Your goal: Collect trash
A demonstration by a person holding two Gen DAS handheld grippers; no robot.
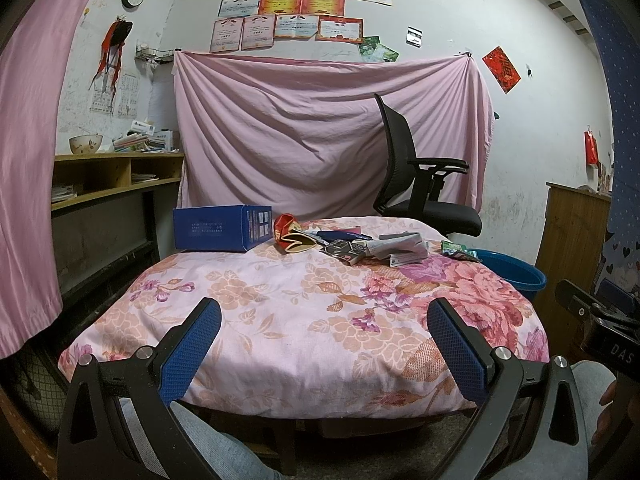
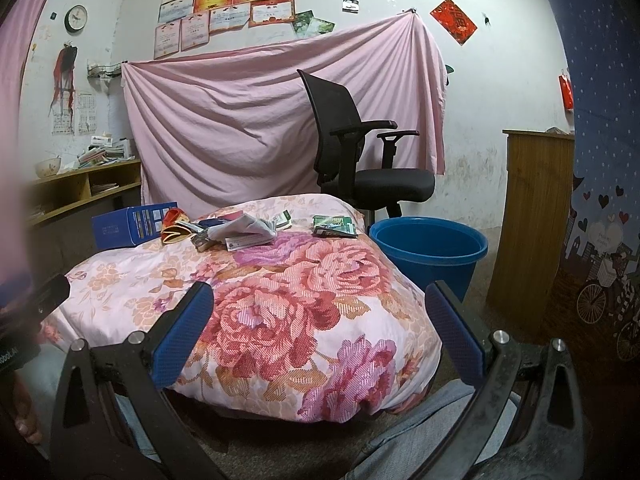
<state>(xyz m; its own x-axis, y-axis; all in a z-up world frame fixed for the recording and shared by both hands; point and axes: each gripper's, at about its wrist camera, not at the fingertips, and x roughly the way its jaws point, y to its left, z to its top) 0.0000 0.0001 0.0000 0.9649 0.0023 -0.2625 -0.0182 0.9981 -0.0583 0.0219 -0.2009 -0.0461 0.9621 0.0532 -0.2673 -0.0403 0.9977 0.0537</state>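
while both grippers gape, the grey wrapper (image 2: 244, 229) lies lengthwise left-right.

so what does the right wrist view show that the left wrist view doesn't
Only the right wrist view: the blue bucket's whole empty inside, and a bicycle mural. Only the left wrist view: the pink curtain's full drop. Both: the floral cover with the trash pile, blue box, black chair, and each view's own gripper, left and right, open and empty.

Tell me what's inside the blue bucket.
The bucket by the floral cover shows only bare blue inner wall; no trash shows. Its bottom is hidden below the rim in the right wrist view, and the cover blocks most of it in the left.
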